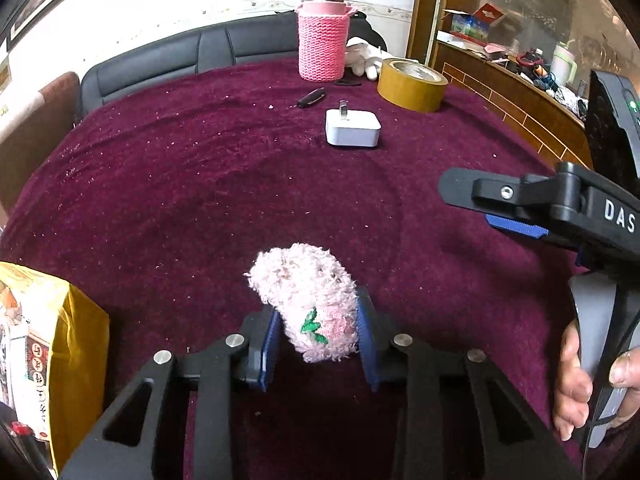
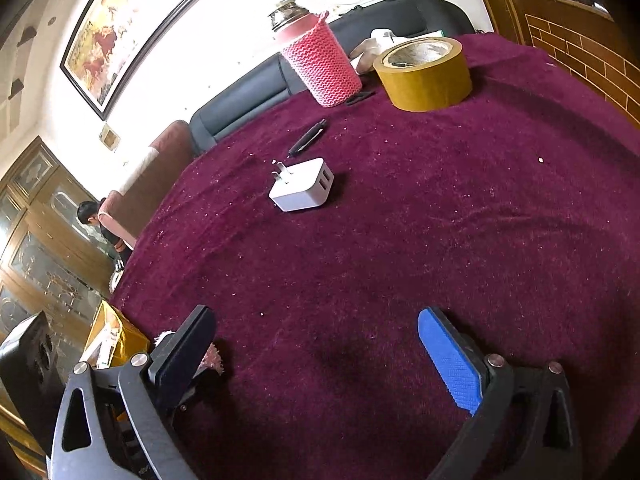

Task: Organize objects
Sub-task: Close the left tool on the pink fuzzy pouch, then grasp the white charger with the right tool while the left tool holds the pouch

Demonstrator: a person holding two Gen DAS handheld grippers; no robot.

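My left gripper (image 1: 318, 340) is shut on a fluffy pink sock (image 1: 308, 296) with a green and pink embroidered flower, held just above the maroon tablecloth (image 1: 200, 184). My right gripper (image 2: 316, 356) is open and empty over the cloth; it also shows at the right of the left wrist view (image 1: 472, 200). On the cloth farther off lie a white charger plug (image 1: 352, 127) (image 2: 302, 184), a black pen (image 1: 311, 97) (image 2: 308, 136), a brown tape roll (image 1: 412, 84) (image 2: 424, 74) and a flask in a pink knitted sleeve (image 1: 322, 40) (image 2: 320, 64).
A yellow bag (image 1: 60, 352) (image 2: 112, 340) stands at the table's near left edge. White gloves (image 1: 364, 58) lie behind the flask. A black sofa (image 1: 168, 60) runs behind the table, a wooden counter (image 1: 512, 92) at the right. A person (image 2: 100, 224) sits far left.
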